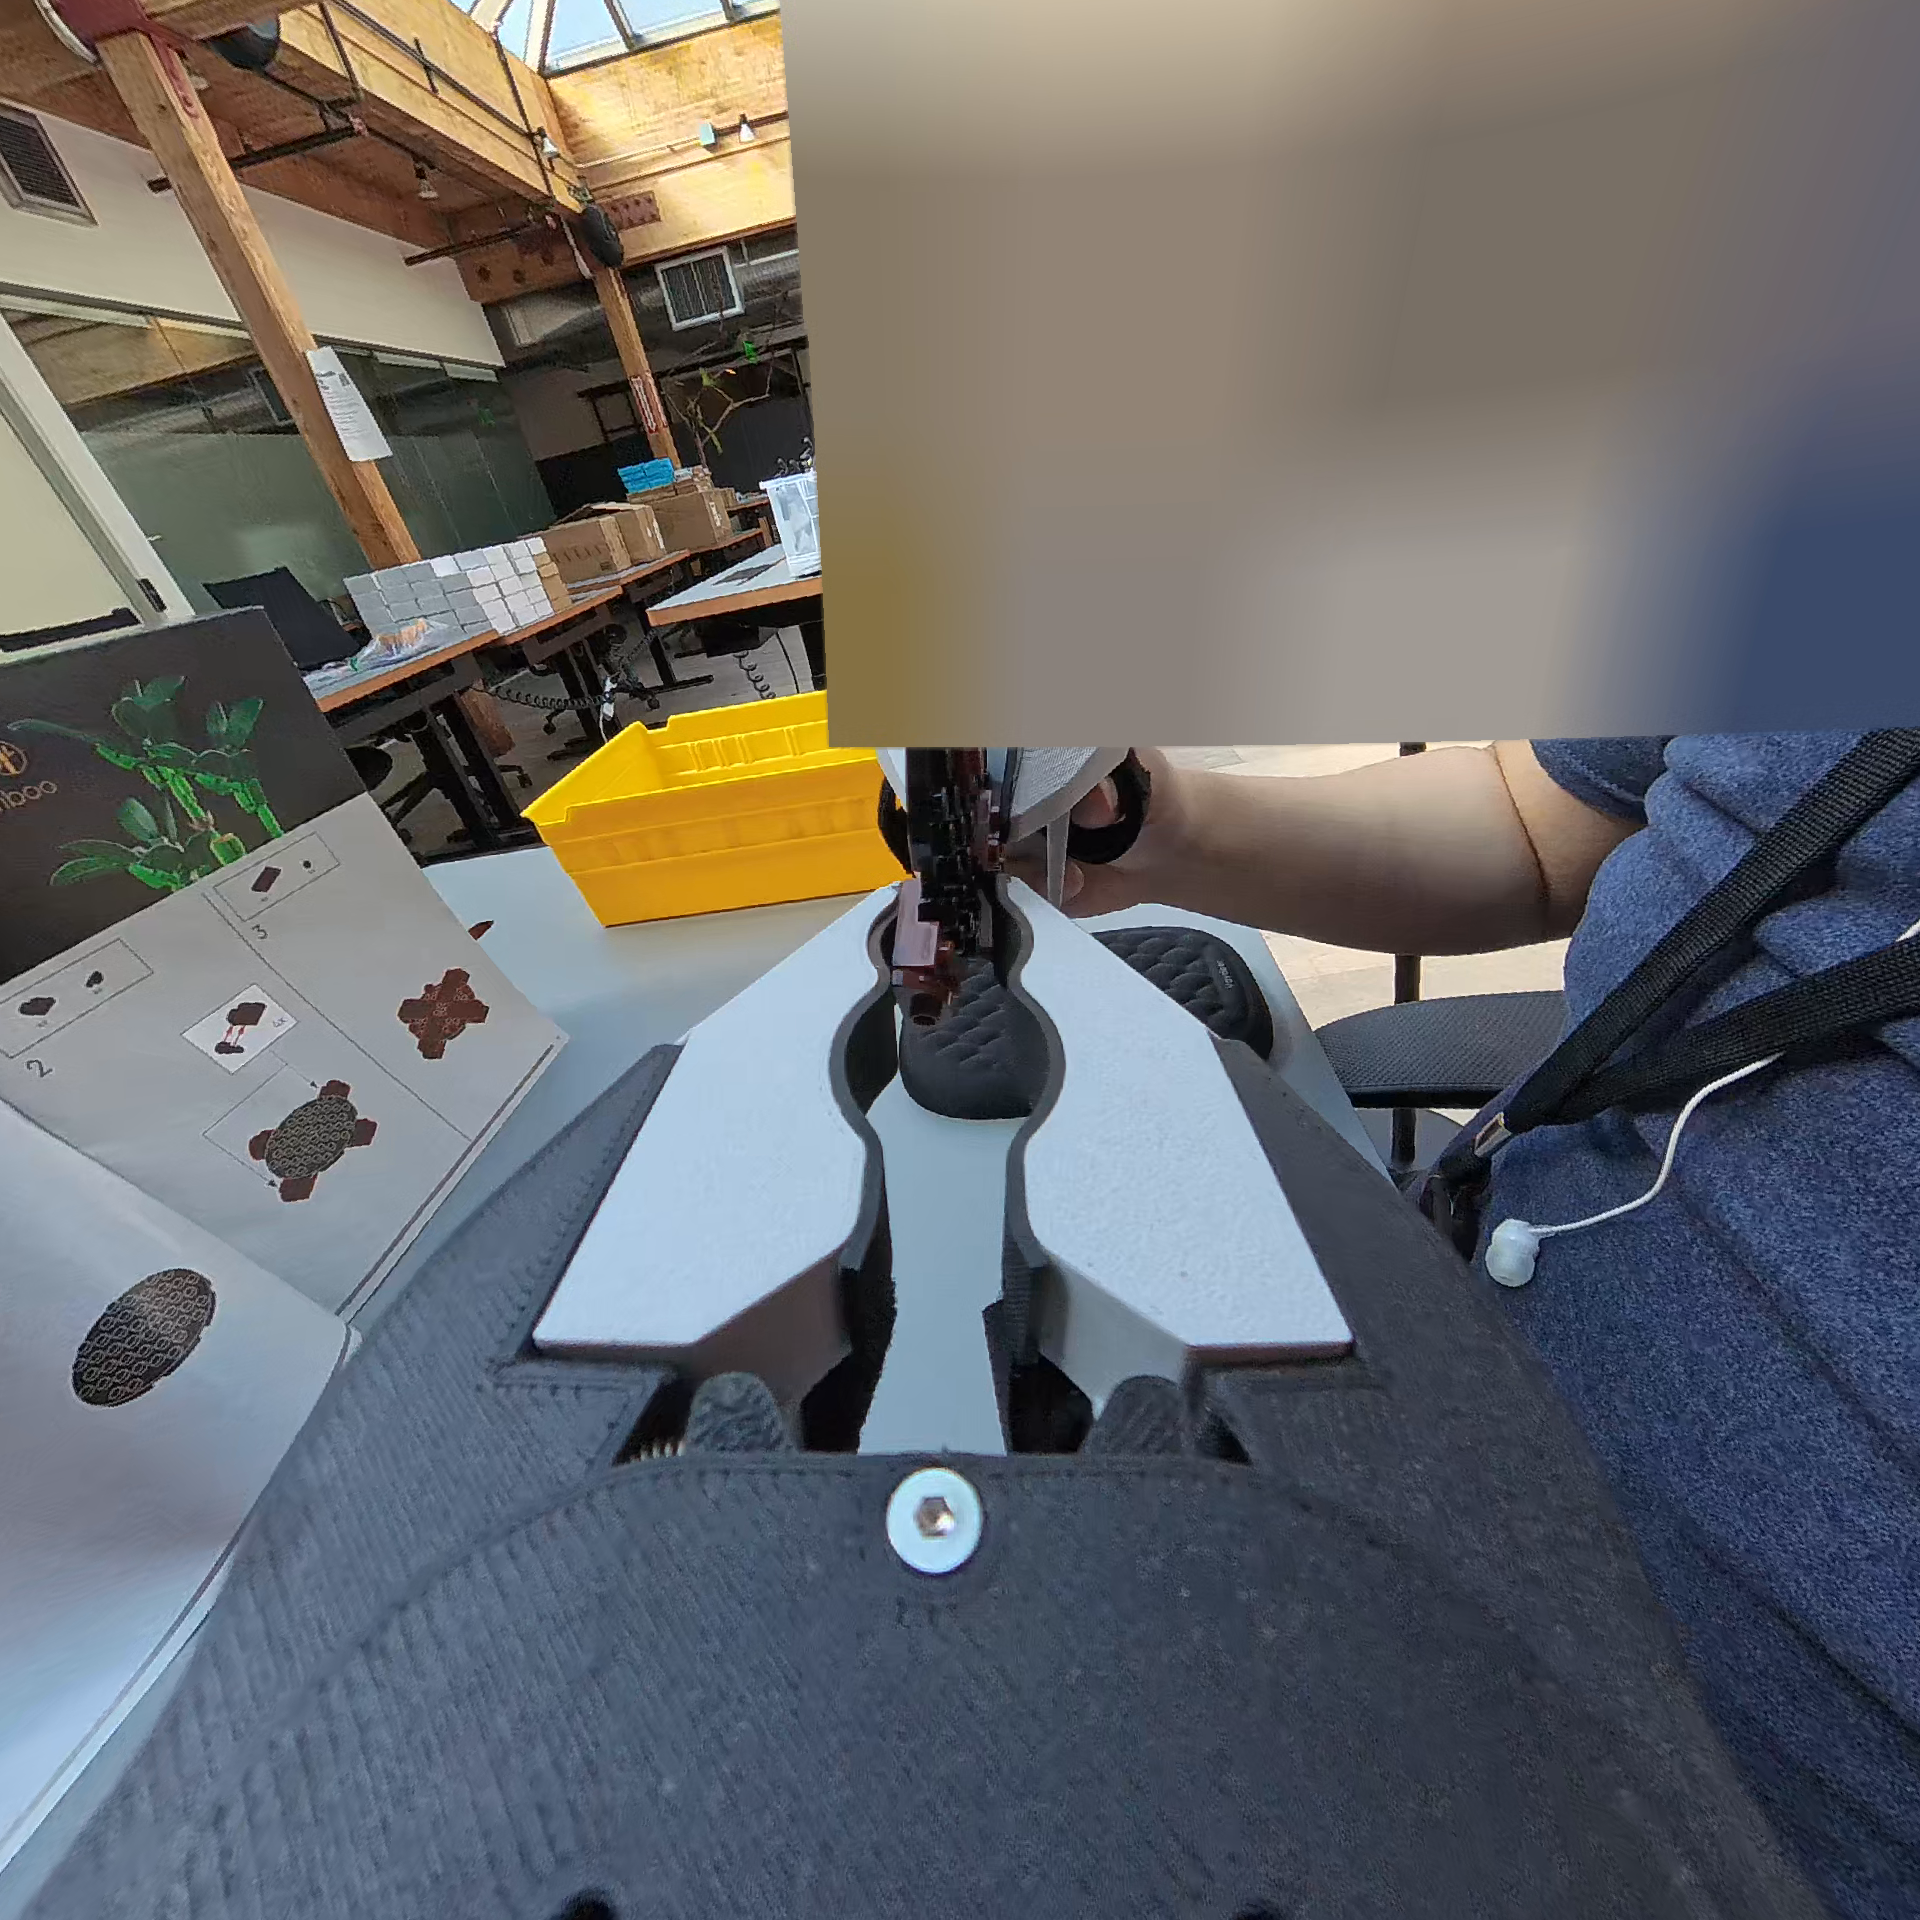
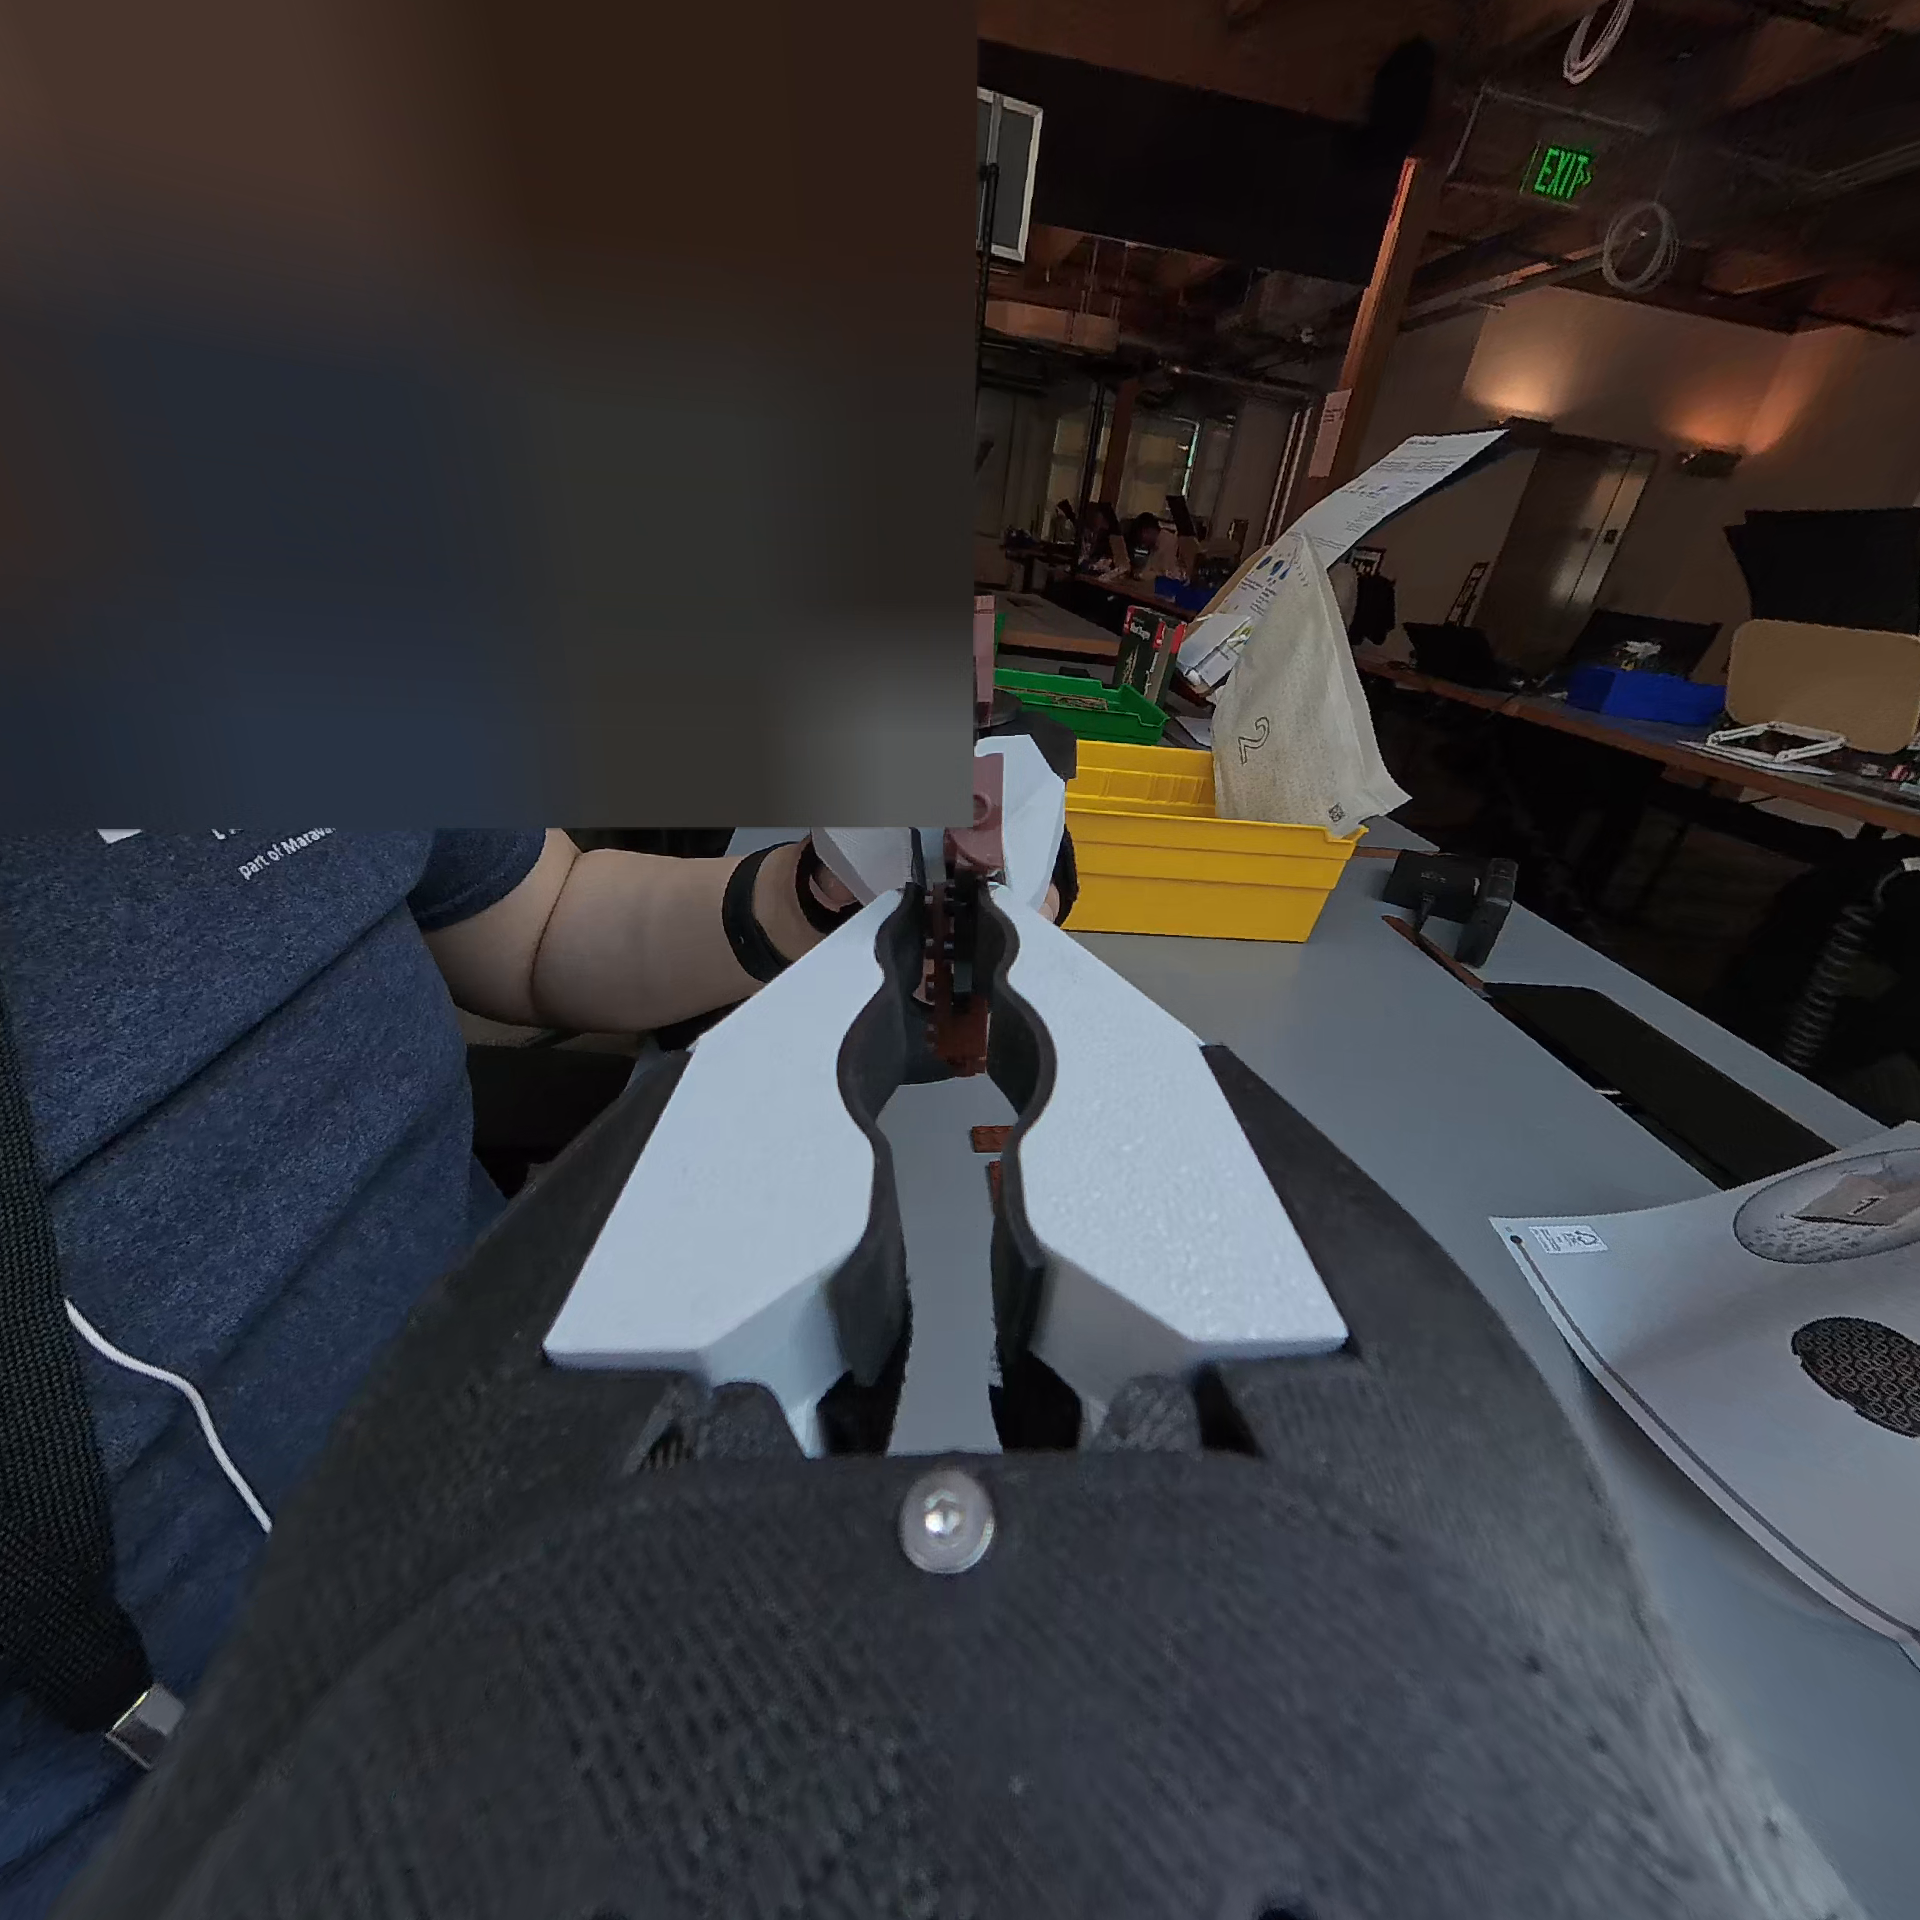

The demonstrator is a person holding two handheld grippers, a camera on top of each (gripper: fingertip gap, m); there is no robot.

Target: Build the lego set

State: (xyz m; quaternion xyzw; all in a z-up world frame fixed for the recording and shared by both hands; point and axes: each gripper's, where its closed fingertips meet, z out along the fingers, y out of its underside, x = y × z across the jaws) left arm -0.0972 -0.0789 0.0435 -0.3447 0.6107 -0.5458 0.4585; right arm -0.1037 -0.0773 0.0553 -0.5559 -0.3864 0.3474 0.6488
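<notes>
A dark brown and black lego assembly (image 1: 943, 862) stands on edge in mid-air above the grey table (image 1: 582, 935). My left gripper (image 1: 951, 904) is shut on it, and a small brown piece (image 1: 920, 951) hangs at its lower edge. My right gripper (image 2: 951, 909) faces it from the other side and is shut on the same assembly (image 2: 956, 997). Each gripper shows in the other's view, held by a hand: the right one in the left wrist view (image 1: 1039, 800), the left one in the right wrist view (image 2: 1023, 800). A pinkish-brown piece (image 2: 982, 826) sticks up at the top.
An open instruction booklet (image 1: 291, 1039) lies beside the grippers and also shows in the right wrist view (image 2: 1714, 1351). A yellow bin (image 1: 727, 831) stands behind, with a paper bag (image 2: 1299, 717) in it. Black padded rests (image 1: 977, 1049) lie below. Loose brown pieces (image 2: 992, 1138) lie on the table. The person's torso (image 1: 1714, 1143) is close. My two grippers' fingertips are within a few centimetres of each other.
</notes>
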